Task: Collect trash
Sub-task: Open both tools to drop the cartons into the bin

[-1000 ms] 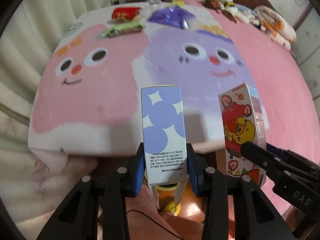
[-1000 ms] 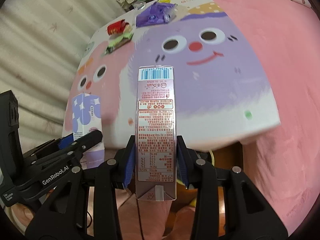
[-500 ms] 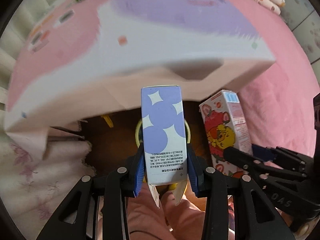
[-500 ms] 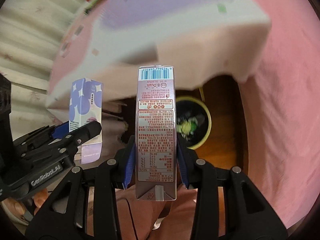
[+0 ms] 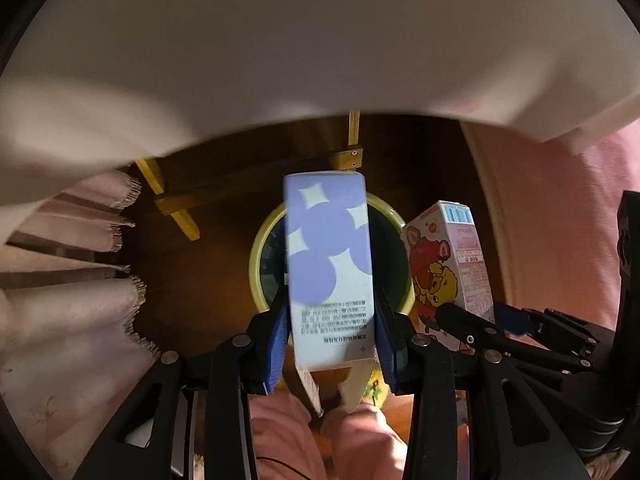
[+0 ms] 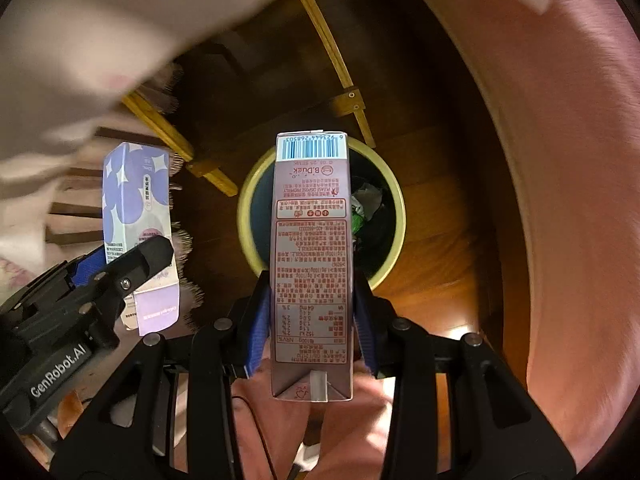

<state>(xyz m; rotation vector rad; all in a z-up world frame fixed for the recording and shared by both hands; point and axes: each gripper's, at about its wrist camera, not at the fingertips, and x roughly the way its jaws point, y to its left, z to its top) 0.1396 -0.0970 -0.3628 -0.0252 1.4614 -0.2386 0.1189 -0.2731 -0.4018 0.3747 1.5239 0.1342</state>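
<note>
My left gripper is shut on a blue-and-white carton, held over a round trash bin with a yellow rim on the wooden floor. My right gripper is shut on a pink strawberry drink carton, also above the bin, which holds crumpled trash. The pink carton and the right gripper show at the right of the left wrist view. The blue carton and the left gripper show at the left of the right wrist view.
The overhanging bed sheet fills the top of the view. A fringed pale cloth hangs at the left. Yellow wooden slats lie under the bed behind the bin. Pink bedding curves along the right.
Both grippers have dropped from the bed top, past its edge, to the floor gap; the trash bin now lies directly below both cartons. Both grips are unchanged.
</note>
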